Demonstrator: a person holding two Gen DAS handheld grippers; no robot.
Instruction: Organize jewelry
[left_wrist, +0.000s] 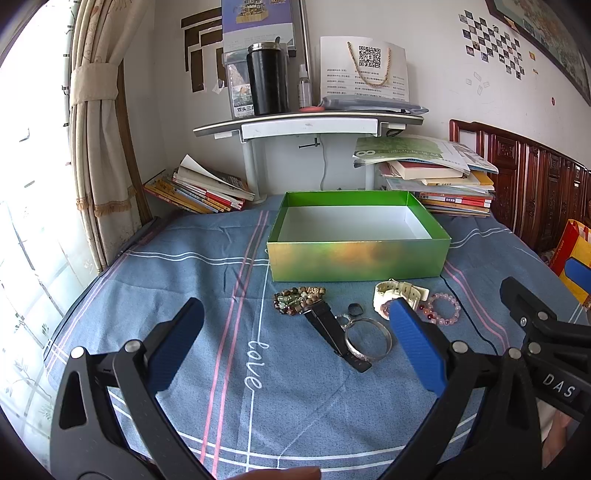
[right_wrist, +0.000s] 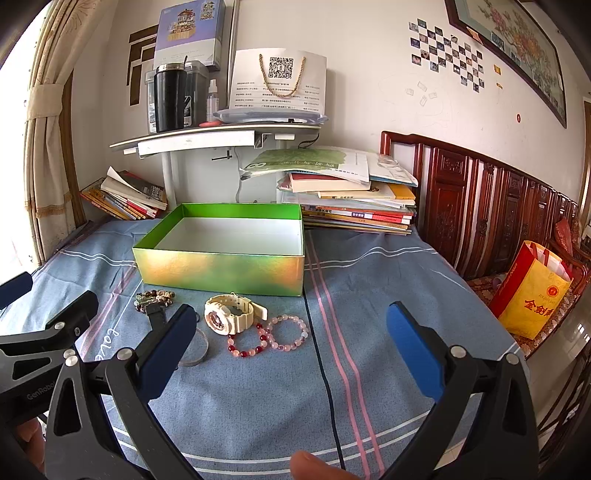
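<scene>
both tools inspected. left gripper (left_wrist: 295, 343): jaws spread wide, nothing between the pads, angled down toward the cloth. right gripper (right_wrist: 291, 350): likewise spread wide and empty.

the open green cardboard box (right_wrist: 221, 271) stands beyond both tools, empty. the jewelry lies in a row between the tools and the box's near wall: brown and green beaded bracelet (left_wrist: 299, 299), black strap watch (left_wrist: 325, 325), plain silver metal bangle (left_wrist: 367, 338), cream plastic wristwatch (right_wrist: 231, 312), 2 pink and red bead bracelets (right_wrist: 267, 338).

key relation: the strap watch's long axis runs diagonally, near end toward the left tool's right finger. judged nearer: left tool for the beaded bracelet, strap watch and bangle; right tool for the cream watch and bead bracelets, which lie ahead and left of its centre. no piece is boxed yet.
</scene>
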